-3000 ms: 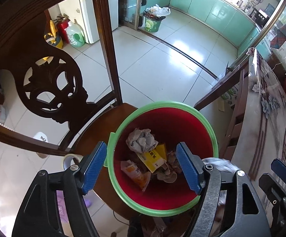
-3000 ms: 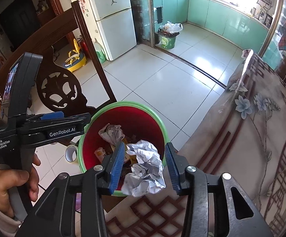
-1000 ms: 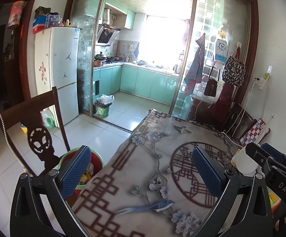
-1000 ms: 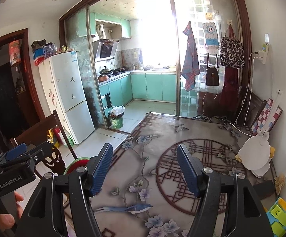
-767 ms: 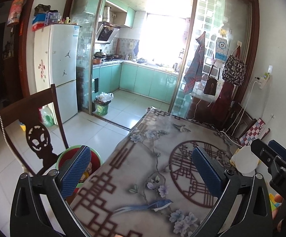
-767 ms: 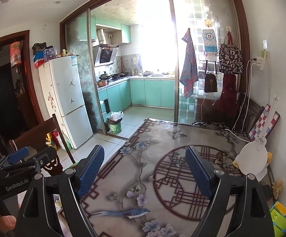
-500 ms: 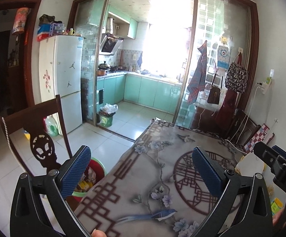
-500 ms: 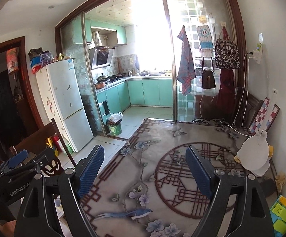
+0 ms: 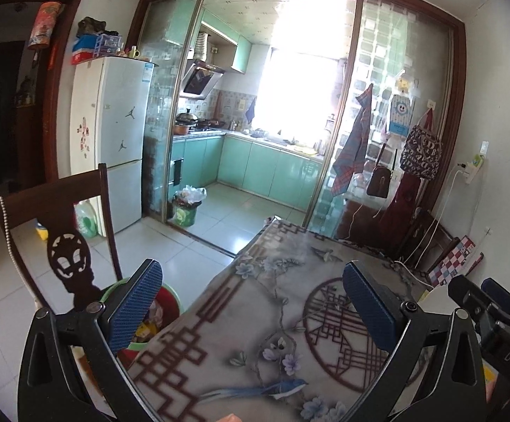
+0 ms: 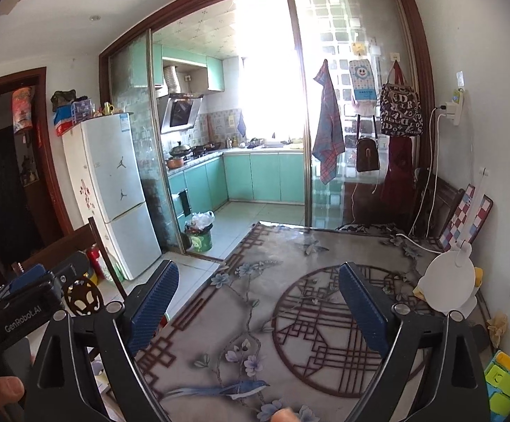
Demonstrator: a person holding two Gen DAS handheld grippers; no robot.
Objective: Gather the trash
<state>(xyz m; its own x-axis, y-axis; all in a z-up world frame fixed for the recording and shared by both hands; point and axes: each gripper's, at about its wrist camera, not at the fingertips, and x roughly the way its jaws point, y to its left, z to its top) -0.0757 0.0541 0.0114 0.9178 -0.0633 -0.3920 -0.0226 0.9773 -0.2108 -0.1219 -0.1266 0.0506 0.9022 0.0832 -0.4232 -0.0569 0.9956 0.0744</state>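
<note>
The red trash bin with a green rim stands on the chair seat by the table's left edge. Wrappers and paper show inside it, partly behind my left finger. My left gripper hovers open over the table's near end, with nothing between its blue pads. My right gripper is also over the table. Its jaws are opening and nothing is between them. No loose trash shows on the patterned tablecloth. The bin is hidden in the right wrist view.
A dark wooden chair stands left of the table. A white round-topped object and a yellow-green toy block sit at the table's right side by the wall. A fridge and a green kitchen bin are beyond.
Three seconds ago the right gripper held a crumpled paper ball over the bin; now it is empty and its jaws stand wider. Both views have swung up from the bin to the table.
</note>
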